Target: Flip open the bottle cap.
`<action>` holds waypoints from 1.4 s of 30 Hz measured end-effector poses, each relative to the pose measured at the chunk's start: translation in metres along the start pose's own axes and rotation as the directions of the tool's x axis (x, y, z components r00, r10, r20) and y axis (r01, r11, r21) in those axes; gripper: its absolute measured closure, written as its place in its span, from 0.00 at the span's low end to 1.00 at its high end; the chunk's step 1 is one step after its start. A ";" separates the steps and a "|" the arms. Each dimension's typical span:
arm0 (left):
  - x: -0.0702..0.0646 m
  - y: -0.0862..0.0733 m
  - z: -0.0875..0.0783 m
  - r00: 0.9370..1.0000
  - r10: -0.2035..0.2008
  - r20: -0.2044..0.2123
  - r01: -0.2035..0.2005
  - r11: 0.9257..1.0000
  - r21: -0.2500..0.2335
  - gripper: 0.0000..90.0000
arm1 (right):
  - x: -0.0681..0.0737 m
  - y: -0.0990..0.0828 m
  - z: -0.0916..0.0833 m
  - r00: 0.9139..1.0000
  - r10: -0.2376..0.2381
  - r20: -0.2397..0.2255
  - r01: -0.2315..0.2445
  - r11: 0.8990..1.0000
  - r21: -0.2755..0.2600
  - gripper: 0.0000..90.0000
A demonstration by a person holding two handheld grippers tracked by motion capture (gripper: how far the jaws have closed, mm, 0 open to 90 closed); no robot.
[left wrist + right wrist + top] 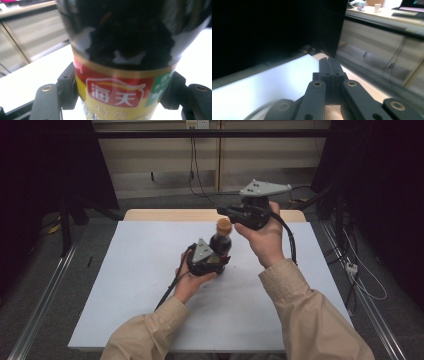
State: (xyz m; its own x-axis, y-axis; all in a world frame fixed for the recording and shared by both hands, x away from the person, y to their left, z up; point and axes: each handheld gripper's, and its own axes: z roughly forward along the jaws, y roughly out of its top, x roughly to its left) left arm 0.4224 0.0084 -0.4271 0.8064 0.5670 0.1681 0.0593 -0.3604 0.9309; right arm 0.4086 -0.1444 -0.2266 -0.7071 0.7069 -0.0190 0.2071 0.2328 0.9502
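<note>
Over on the left, the left gripper (214, 261) is clamping a dark sauce bottle (220, 241) by its lower body, its jaws pressing on either side of the red and yellow label (116, 93). The bottle is standing upright near the middle of the white table (125, 285), its tan cap (224, 225) showing on top. To the right, the right gripper (222, 210) is hovering just above and beside that cap, its jaws pressed flat together with nothing between them. I judge the step in hand to be steadying the bottle for opening. Next, the right gripper's jaws would need spreading, then lowering squarely around the cap before any twisting.
</note>
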 end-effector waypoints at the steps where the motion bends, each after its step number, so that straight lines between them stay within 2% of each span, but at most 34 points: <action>1: -0.002 0.002 0.001 1.000 0.025 0.001 -0.025 1.000 0.014 0.35 | 0.003 0.006 0.000 1.000 0.006 -0.007 -0.006 1.000 0.001 1.00; 2: -0.003 0.002 0.002 1.000 0.023 -0.009 -0.023 1.000 0.017 0.34 | 0.004 0.009 -0.001 1.000 0.007 -0.002 -0.007 1.000 0.000 1.00; 5: 0.005 0.000 0.000 0.999 -0.039 -0.008 0.039 0.999 0.016 0.34 | 0.003 0.005 -0.005 1.000 0.014 0.005 -0.014 1.000 -0.001 1.00; 6: 0.010 -0.002 -0.002 0.998 -0.055 0.027 0.054 0.998 0.018 0.34 | 0.001 0.001 -0.007 1.000 0.022 0.004 -0.022 1.000 -0.002 1.00; 7: 0.011 -0.004 -0.003 0.997 -0.076 0.012 0.076 0.997 0.007 0.34 | -0.001 -0.004 -0.009 0.999 0.035 0.005 -0.035 0.999 0.000 1.00; 12: 0.013 -0.005 -0.004 0.996 -0.089 0.011 0.089 0.996 0.005 0.34 | -0.010 -0.019 -0.011 0.998 0.059 0.001 -0.059 0.998 0.010 1.00; 13: 0.014 -0.005 -0.004 0.996 -0.089 0.023 0.089 0.996 0.005 0.34 | -0.010 -0.021 -0.011 0.998 0.061 0.001 -0.061 0.998 0.010 1.00; 18: 0.015 -0.006 -0.004 0.994 -0.107 0.010 0.107 0.994 0.000 0.34 | -0.011 -0.026 -0.011 0.998 0.060 -0.007 -0.060 0.998 0.016 1.00; 26: 0.020 -0.007 -0.004 0.990 -0.139 0.023 0.139 0.990 -0.002 0.34 | -0.015 -0.035 -0.015 0.998 0.068 -0.007 -0.068 0.997 0.031 1.00; 31: 0.022 -0.008 -0.004 0.990 -0.140 0.027 0.140 0.990 0.001 0.34 | -0.018 -0.044 -0.014 0.997 0.080 -0.011 -0.079 0.996 0.040 1.00; 37: 0.023 -0.009 -0.005 0.987 -0.162 0.021 0.162 0.987 -0.006 0.34 | -0.019 -0.046 -0.016 0.996 0.086 -0.013 -0.086 0.996 0.036 1.00; 42: 0.025 -0.010 -0.004 0.984 -0.173 0.035 0.174 0.985 -0.006 0.34 | -0.020 -0.048 -0.020 0.997 0.081 -0.012 -0.081 0.996 0.050 1.00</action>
State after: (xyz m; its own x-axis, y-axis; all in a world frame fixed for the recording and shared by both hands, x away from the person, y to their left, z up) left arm 0.4394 0.0295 -0.4309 0.8038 0.5949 -0.0072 0.1949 -0.2518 0.9480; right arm 0.3988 -0.1832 -0.2652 -0.6962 0.7152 0.0621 0.2969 0.2080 0.9320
